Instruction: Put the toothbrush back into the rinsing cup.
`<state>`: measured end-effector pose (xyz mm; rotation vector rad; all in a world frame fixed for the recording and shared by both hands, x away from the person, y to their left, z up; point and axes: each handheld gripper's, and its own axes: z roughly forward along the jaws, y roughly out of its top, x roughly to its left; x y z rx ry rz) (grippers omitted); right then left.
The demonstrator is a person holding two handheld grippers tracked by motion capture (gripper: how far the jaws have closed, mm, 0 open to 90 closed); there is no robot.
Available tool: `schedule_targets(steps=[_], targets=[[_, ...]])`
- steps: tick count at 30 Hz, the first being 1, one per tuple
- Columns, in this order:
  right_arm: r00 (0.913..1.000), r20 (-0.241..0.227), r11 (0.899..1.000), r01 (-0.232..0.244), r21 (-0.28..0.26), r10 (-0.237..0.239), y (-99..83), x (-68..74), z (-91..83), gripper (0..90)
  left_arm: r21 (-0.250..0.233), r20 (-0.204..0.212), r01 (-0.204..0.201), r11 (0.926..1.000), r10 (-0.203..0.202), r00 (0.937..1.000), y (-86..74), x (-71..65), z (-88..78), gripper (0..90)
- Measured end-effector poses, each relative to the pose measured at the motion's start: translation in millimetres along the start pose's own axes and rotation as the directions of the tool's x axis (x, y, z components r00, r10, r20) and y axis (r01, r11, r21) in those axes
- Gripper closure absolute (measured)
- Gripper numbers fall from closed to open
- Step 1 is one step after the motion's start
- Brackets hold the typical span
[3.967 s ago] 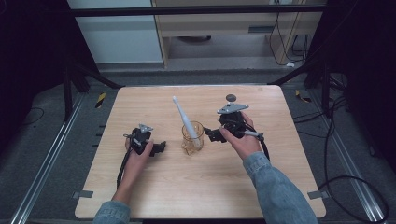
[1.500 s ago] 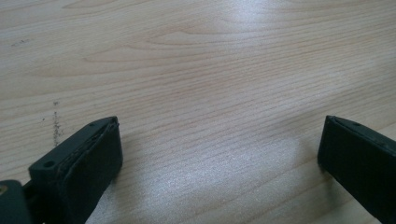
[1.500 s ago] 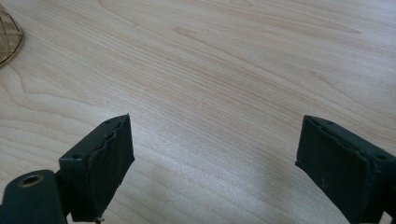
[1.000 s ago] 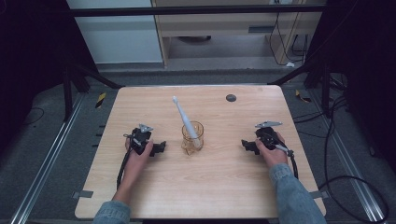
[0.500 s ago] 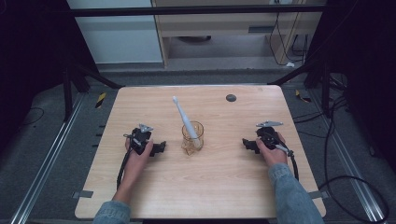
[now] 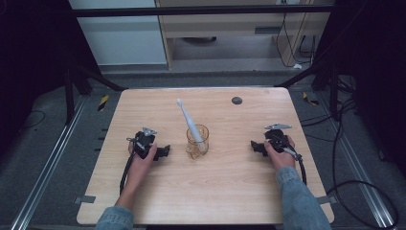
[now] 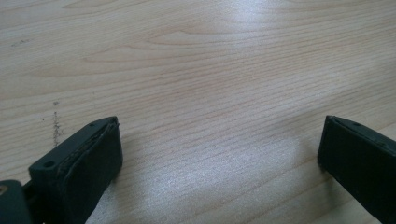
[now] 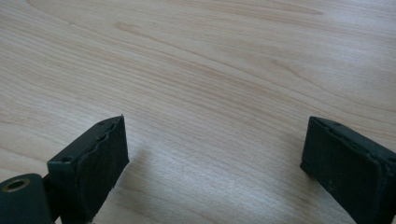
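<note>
Right at the middle of the table [image 6: 143,201] stands an amber glass cup [image 6: 197,142], upright, with a white toothbrush [image 6: 187,119] in it, leaning toward the far left corner. Neither gripper touches them. The left gripper [image 6: 163,151] rests on the wood toward the left edge, near the cup, jaws spread wide over bare tabletop in the left gripper view. The right gripper [image 6: 255,146] lies toward the right edge, farther from the cup, jaws likewise spread wide and gripping nothing. A small dark disc [image 6: 236,100] sits near the far edge.
</note>
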<state>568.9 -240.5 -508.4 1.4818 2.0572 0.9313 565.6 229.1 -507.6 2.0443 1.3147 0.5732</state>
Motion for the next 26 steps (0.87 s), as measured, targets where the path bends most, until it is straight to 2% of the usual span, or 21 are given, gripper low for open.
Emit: schedule_targets(steps=[11,16,19,20,23,26], targets=[[0.9991,0.041,1.000,0.002,-0.007,-0.001,-0.1,-0.5,3.0,6.1,0.000,0.000,0.000,1.0000,0.000,1.0000,0.0,0.0,0.0,0.0],[0.9979,0.065,1.000,-0.005,0.009,0.005,1.1,0.1,5.3,1.2,0.000,0.000,-0.001,1.0000,0.001,1.0000,0.0,0.0,0.0,0.0],[0.9944,0.096,0.999,-0.046,0.013,0.044,1.5,0.8,5.7,0.3,0.000,0.000,-0.002,1.0000,0.002,1.0000,0.0,0.1,-0.1,0.0],[0.9900,0.123,0.997,-0.071,0.010,0.069,2.1,1.7,6.4,0.3,0.000,0.000,-0.003,1.0000,0.003,1.0000,0.0,0.0,-0.1,0.0],[0.9804,0.163,0.994,-0.112,0.004,0.110,1.4,4.7,5.9,0.3,0.000,-0.001,-0.002,1.0000,0.002,1.0000,-0.1,0.1,-0.1,0.0],[0.9791,0.169,0.993,-0.116,0.002,0.114,1.2,5.2,5.8,0.3,0.001,-0.001,-0.003,1.0000,0.003,1.0000,-0.1,0.2,-0.2,0.0]])
